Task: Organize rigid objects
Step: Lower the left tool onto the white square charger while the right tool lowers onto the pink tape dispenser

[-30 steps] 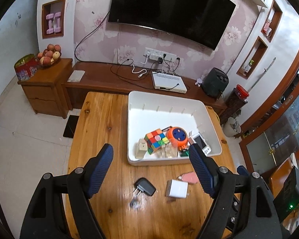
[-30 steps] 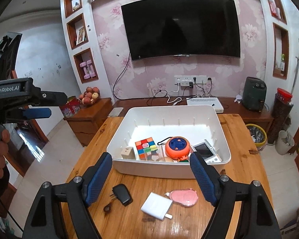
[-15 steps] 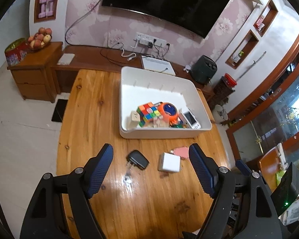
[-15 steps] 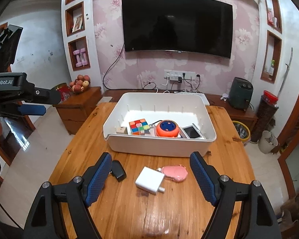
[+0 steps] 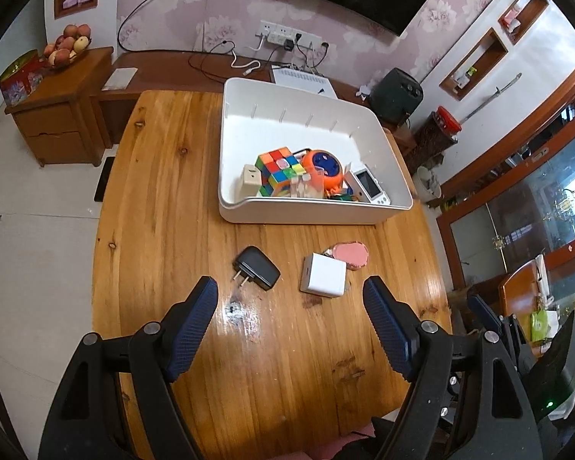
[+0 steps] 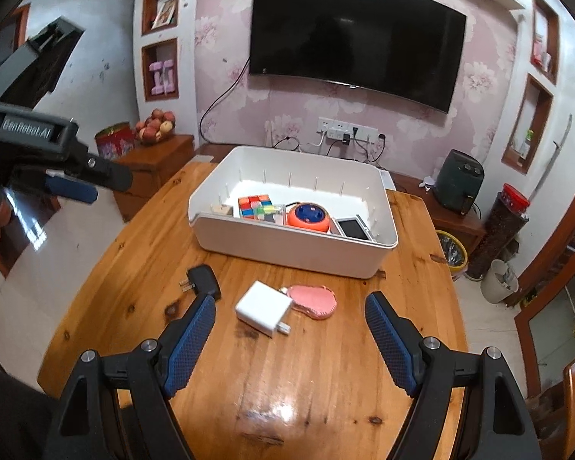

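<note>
I've tipped both tongs down toward the worktop [image 5: 165, 207]; left tongs [image 5: 289, 287] and right tongs [image 6: 289, 304] gape empty. Black plug [image 5: 257, 272], white charger [image 5: 323, 275] and pink case [image 5: 352, 255] lie before the bin [image 5: 314, 214], next to collect.

Left tongs [image 5: 289, 295] and right tongs [image 6: 289, 312] agape, empty, angled downward.

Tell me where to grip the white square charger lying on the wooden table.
Grip the white square charger across its two flat side faces, coming from above. It lies flat, and its prongs stick out toward the near edge, so avoid that end.
</note>
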A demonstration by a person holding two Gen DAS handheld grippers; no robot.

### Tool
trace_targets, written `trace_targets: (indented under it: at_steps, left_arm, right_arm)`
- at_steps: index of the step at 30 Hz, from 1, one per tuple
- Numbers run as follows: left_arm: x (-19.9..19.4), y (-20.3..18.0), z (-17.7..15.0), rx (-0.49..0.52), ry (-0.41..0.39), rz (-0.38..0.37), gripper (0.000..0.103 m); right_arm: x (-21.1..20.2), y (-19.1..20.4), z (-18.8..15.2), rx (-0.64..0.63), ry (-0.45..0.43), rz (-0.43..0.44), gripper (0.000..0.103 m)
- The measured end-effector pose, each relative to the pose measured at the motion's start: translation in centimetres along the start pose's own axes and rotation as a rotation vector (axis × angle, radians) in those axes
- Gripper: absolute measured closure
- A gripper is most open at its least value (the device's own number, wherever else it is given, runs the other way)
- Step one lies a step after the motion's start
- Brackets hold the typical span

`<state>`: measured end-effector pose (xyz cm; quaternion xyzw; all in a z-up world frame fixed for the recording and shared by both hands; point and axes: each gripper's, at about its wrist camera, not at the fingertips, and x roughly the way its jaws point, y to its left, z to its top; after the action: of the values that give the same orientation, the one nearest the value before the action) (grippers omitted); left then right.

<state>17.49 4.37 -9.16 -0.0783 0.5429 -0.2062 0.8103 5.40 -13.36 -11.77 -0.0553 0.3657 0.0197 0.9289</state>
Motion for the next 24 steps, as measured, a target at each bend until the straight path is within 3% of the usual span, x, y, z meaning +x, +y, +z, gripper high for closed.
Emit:
trace_targets:
  at_steps: [11,24]
  left_arm:
    - [2.3,-2.4,0.5,-0.067,0.037,0.108,0.022]
    - [7.6,-5.6,0.6,-0.144,0.170,0.214,0.022]
  right_arm:
    - [2.1,-3.5,-0.3,-0.149,0.021,0.109,0.022]
    - [6.3,-7.6,0.2,-0.345,0.048,0.263,0.022]
